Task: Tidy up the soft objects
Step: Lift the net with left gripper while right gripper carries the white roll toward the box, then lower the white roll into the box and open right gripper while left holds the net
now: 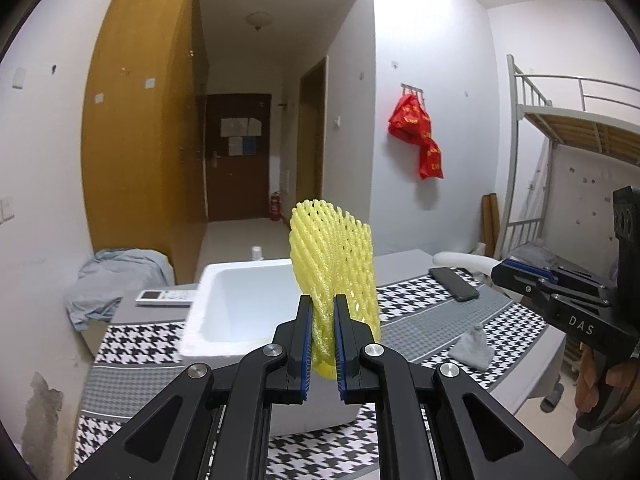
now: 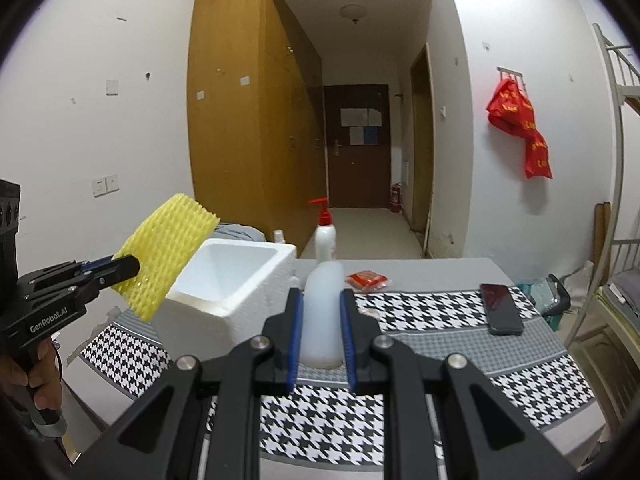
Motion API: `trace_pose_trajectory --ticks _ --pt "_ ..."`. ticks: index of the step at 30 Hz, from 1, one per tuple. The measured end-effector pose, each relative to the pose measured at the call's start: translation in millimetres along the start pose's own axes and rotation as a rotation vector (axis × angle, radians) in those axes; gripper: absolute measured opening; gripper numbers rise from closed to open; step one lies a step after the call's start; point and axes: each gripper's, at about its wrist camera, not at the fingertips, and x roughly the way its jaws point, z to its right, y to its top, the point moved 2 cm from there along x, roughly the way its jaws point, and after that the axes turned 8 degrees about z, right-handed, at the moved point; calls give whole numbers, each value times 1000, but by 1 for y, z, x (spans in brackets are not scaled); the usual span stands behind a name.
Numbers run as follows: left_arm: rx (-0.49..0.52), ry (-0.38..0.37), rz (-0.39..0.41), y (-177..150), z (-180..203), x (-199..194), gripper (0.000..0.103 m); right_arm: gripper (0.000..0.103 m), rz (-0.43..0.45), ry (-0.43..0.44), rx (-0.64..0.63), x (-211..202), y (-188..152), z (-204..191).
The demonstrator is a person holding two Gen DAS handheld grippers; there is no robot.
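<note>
My left gripper [image 1: 323, 305] is shut on a yellow foam net [image 1: 334, 256], which stands upright over the open white foam box [image 1: 208, 280]. In the right wrist view the same net [image 2: 164, 256] hangs from the left gripper [image 2: 129, 266] beside the box [image 2: 276, 276]. My right gripper [image 2: 321, 297] is shut on a pale white, soft foam piece [image 2: 322, 312], held above the checked cloth just right of the box. The right gripper [image 1: 502, 274] also shows at the right edge of the left wrist view. A small grey soft lump [image 1: 472, 344] lies on the cloth.
A houndstooth cloth [image 2: 432, 312] covers the table. On it lie a black phone [image 2: 502, 308], a red packet [image 2: 367, 279] and a remote [image 1: 166, 297]. A pump bottle [image 2: 325, 236] stands behind the box. Grey fabric [image 1: 116, 280] is heaped at far left; a bunk bed frame [image 1: 532, 152] stands at right.
</note>
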Motion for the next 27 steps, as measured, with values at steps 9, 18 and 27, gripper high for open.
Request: trace_pose_trajectory --ticks 9,18,27 --pt "-28 74 12 -5 -30 -12 10 22 11 73 -22 18 7 -25" --pt "-58 130 13 -11 -57 -24 10 22 0 138 -47 38 10 -54" --pt "-74 150 -1 -16 -77 -27 10 22 -22 167 -62 57 9 -76"
